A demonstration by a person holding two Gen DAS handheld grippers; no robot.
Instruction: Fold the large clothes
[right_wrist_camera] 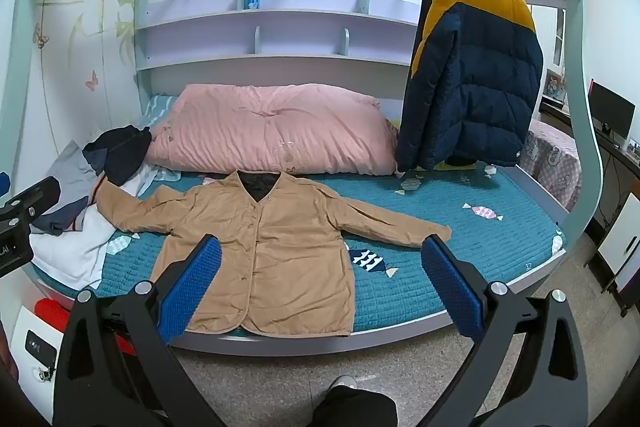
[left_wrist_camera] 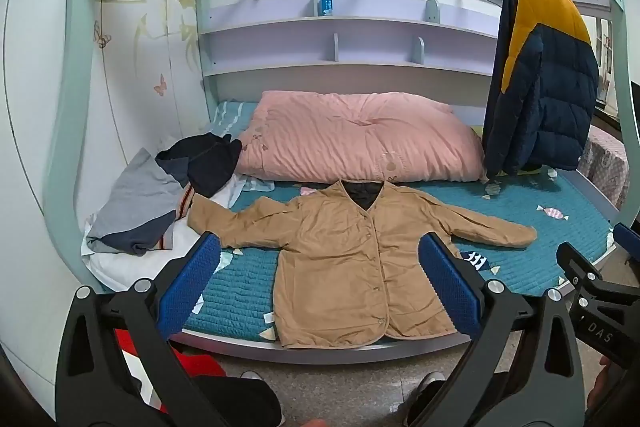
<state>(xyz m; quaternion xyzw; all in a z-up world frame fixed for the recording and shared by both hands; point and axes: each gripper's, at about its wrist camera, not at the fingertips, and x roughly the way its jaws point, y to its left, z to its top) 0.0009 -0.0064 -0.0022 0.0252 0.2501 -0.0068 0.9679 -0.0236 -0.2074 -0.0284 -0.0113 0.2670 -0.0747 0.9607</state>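
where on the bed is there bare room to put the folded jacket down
Best patch: the teal mattress right of the tan jacket, bordered by its right sleeve, the hanging puffer coat and the bed edge. Smaller strip under the left sleeve. Crowded: the clothes pile at left, the pink quilt behind.

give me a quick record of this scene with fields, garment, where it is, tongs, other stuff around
garment: tan jacket, buttoned, laid flat front up, both sleeves spread out
location: near edge of the bed, on the teal mattress cover
left tongs: open, holding nothing, above the floor in front of the bed
right tongs: open, holding nothing
behind jacket: pink quilt
left of jacket: pile of clothes, touching the sleeve end
hanging at right: navy and yellow puffer coat
fold status: not started
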